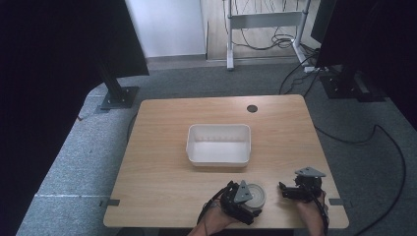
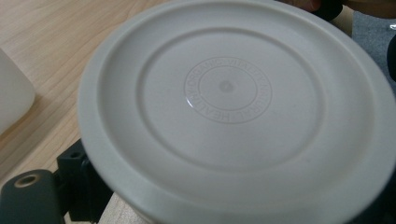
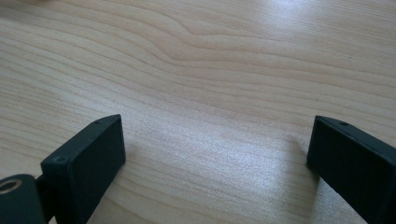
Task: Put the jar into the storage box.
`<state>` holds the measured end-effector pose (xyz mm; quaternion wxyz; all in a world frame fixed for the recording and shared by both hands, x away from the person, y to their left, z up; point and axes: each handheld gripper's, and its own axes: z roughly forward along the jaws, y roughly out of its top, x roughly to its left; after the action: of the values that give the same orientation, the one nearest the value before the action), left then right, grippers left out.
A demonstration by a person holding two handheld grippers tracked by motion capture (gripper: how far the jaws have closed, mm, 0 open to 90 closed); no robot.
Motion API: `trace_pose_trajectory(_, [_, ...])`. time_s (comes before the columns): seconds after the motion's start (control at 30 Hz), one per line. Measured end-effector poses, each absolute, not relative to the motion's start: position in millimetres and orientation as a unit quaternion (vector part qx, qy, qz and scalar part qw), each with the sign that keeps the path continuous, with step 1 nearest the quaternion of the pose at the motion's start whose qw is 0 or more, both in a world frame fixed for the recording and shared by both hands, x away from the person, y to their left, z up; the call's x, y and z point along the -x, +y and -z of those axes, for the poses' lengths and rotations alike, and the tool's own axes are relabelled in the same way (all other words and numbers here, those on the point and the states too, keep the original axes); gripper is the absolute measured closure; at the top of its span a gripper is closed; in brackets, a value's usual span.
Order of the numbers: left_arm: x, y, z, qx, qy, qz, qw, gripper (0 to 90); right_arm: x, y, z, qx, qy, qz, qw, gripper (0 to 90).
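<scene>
A round white container [image 1: 256,194] with a ringed, embossed lid [image 2: 227,88] sits at the table's front edge. My left gripper [image 1: 252,199] is shut on it from the near side. One black finger [image 2: 74,179] presses against its rim at the lower left, and the other jaw is hidden behind the container. To the right, my right gripper [image 1: 284,190] points left toward the container, a short gap away. In the right gripper view it [image 3: 217,154] stands open over bare wood, with nothing between its fingers.
A white rectangular bin [image 1: 219,129] stands empty at the table's middle, and its corner [image 2: 11,93] shows at the left of the left gripper view. A round cable hole [image 1: 252,108] is at the back of the table [image 1: 157,162]. Dark stands and cables lie on the floor beyond.
</scene>
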<state>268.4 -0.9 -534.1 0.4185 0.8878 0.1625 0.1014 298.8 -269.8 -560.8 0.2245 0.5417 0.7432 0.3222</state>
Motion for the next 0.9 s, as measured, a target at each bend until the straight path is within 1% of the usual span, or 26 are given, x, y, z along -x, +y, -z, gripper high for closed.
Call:
trace_pose_trajectory(0.03, [-267.2,-1.1,533.8,-0.888,0.159,-0.107,0.418,10.1,-298.8,-269.8,560.8,-0.542,0.743,-0.322,0.224,3.9])
trace_pose_trajectory(0.2, [-268.6,0.8,530.6,-0.886,0.161,-0.101,0.422,10.2,-298.8,-269.8,560.8,-0.542,0.743,-0.323,0.224,3.9])
trace_pose_trajectory(0.9, [-288.9,23.0,506.7,-0.88,0.183,-0.129,0.418,10.2,-298.8,-269.8,560.8,-0.542,0.743,-0.322,0.224,3.9])
